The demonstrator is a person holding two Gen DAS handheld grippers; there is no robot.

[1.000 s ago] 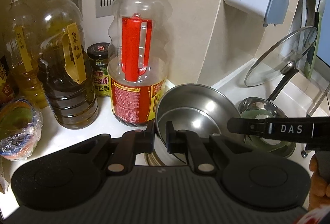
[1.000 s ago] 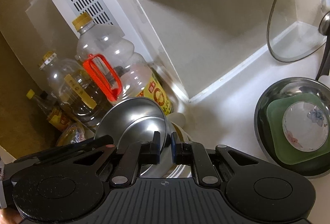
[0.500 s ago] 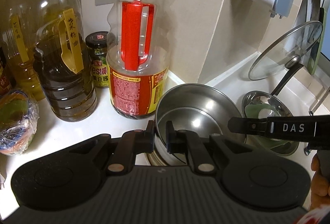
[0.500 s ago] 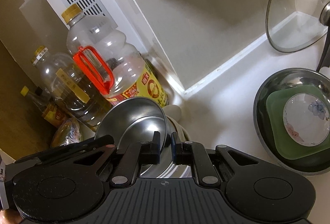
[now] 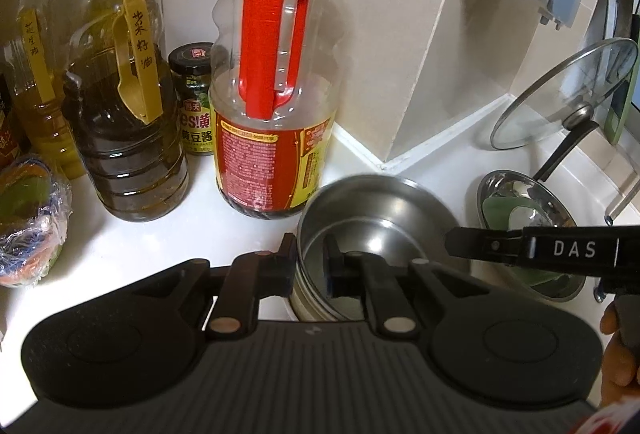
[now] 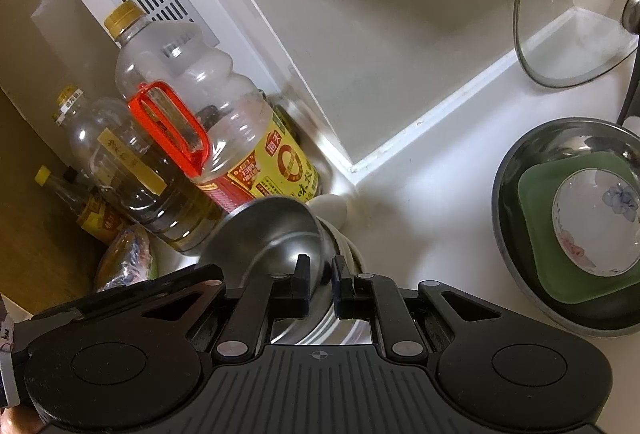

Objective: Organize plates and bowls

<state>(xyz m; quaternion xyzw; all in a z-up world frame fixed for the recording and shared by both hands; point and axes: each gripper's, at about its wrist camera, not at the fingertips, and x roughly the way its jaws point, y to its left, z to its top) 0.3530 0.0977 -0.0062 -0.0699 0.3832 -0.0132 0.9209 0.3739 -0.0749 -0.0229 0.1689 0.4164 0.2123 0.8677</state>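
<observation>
You have two grippers in play: the left gripper [image 5: 310,262] and the right gripper [image 6: 321,284]. Under them you can count one steel bowl [image 5: 372,218] on a stack whose lower pieces are too hidden to number. To the right sits one steel pan [image 6: 520,170] holding one green square dish [image 6: 536,186] and one floral bowl [image 6: 592,222]. One glass lid [image 5: 560,94] leans far right. On the far left, the right wrist view gives you four bottles: one red-handled bottle [image 5: 276,74], one dark oil bottle [image 5: 124,138], one golden oil bottle [image 5: 32,82] and one small yellow-capped bottle [image 6: 68,194]. You also have one sauce jar [image 5: 194,102] and one wrapped bundle [image 5: 28,218].
</observation>
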